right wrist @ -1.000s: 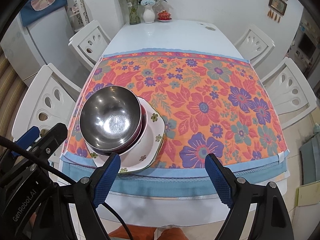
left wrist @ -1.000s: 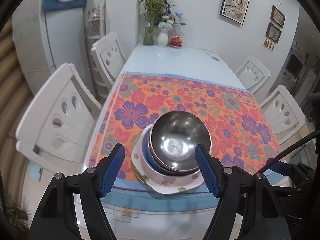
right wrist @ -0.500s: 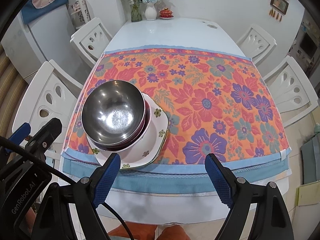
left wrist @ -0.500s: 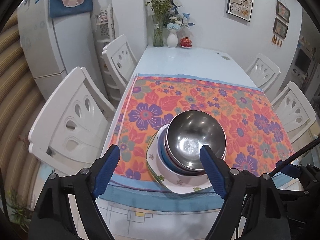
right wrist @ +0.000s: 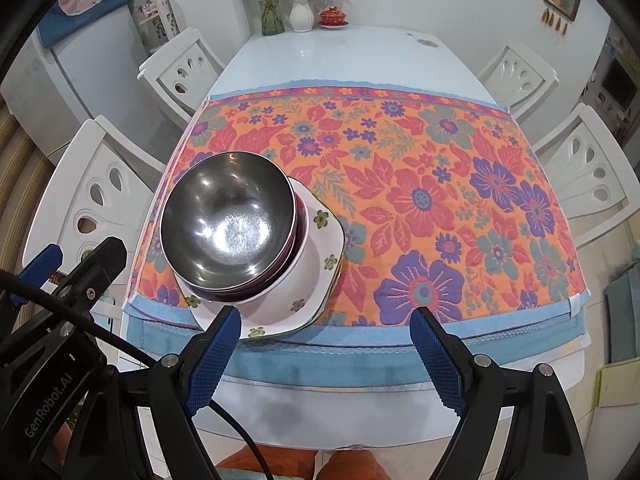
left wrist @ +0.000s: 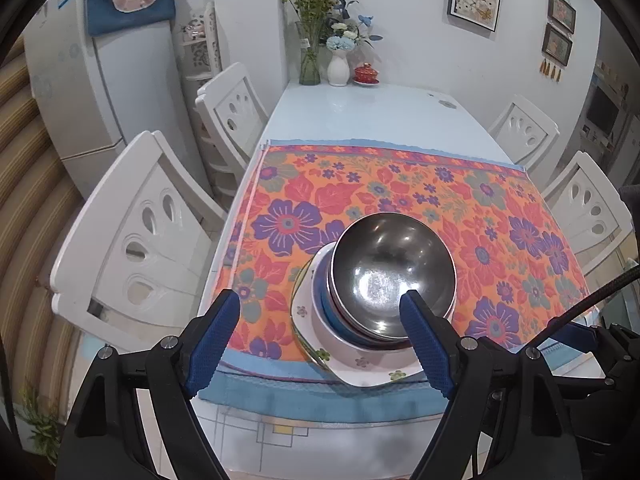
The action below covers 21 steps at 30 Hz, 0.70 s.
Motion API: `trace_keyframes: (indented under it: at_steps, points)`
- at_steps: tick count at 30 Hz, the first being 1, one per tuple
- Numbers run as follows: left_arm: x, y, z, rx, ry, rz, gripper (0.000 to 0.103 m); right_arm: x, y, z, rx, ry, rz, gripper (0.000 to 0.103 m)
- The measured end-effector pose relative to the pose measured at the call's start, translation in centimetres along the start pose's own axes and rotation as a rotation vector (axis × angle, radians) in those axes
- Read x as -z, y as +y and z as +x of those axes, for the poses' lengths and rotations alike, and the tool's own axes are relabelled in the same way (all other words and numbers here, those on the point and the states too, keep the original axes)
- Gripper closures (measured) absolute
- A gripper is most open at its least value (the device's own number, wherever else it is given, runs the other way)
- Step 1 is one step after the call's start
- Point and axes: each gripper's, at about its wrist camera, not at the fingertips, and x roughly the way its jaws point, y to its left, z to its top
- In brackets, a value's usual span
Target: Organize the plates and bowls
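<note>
A shiny steel bowl tops a stack of nested bowls that stands on white square flower-print plates, near the front left corner of the floral cloth. My left gripper is open and empty, held above and in front of the stack. My right gripper is open and empty, over the table's front edge to the right of the stack. The left gripper's body shows at the lower left of the right wrist view.
An orange floral cloth covers the near half of the white table. Flower vases and a red lidded dish stand at the far end. White chairs line both sides. A fridge stands left.
My left gripper has drawn back and shifted left, so the stack now sits further right in its view. My right gripper has moved slightly. Both stay open; the stack has not moved.
</note>
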Motion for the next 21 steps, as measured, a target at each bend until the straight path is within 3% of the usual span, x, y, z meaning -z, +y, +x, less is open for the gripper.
trace_keyframes:
  at_steps: [21]
  points:
    - [-1.3, -0.3, 2.6, -0.019, 0.040, 0.041, 0.022, -1.2, -0.5, 2.1, -0.011, 0.043, 0.067, 0.018]
